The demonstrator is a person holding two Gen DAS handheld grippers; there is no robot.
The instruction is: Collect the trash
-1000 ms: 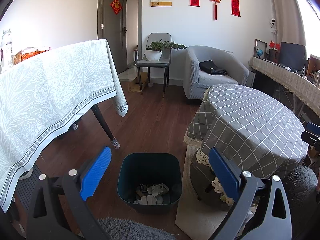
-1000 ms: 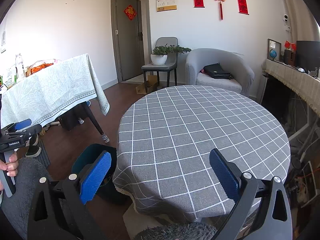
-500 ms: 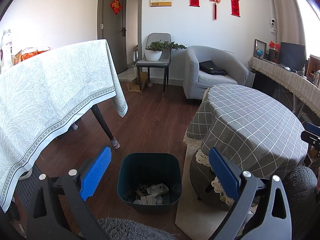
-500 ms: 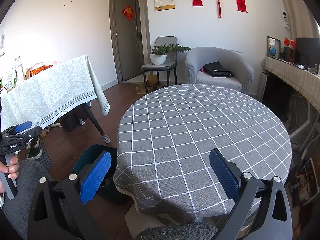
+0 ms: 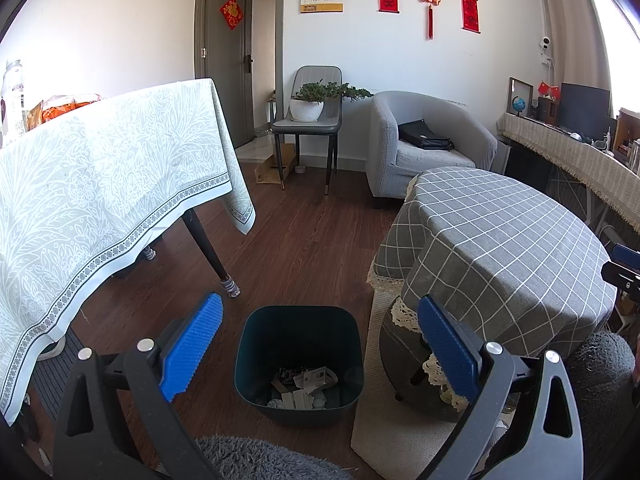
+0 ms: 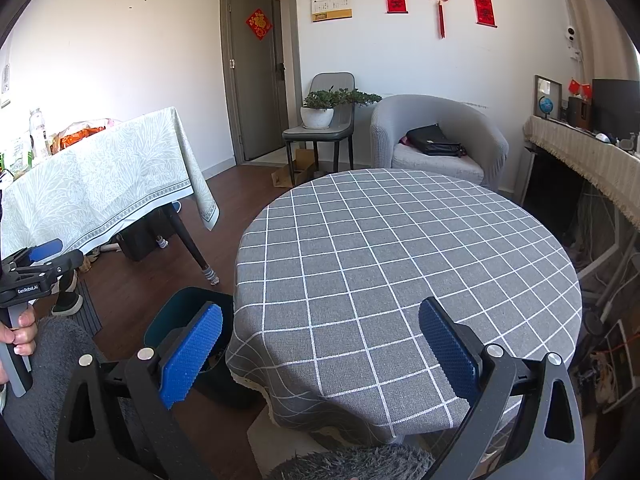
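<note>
A dark teal trash bin (image 5: 299, 322) stands on the wooden floor beside the round table; crumpled paper trash (image 5: 306, 384) lies in its bottom. My left gripper (image 5: 320, 344) is open and empty, held above and just in front of the bin. My right gripper (image 6: 320, 346) is open and empty over the near edge of the round table with the grey checked cloth (image 6: 400, 240). The bin also shows in the right wrist view (image 6: 176, 312), partly hidden behind the table cloth. The left gripper shows at the left edge of the right wrist view (image 6: 36, 264).
A table with a pale green patterned cloth (image 5: 100, 184) stands to the left, its leg (image 5: 208, 252) near the bin. A grey armchair (image 5: 424, 148) with a black bag and a chair with a potted plant (image 5: 312, 108) stand by the far wall. A sideboard (image 5: 576, 160) runs along the right.
</note>
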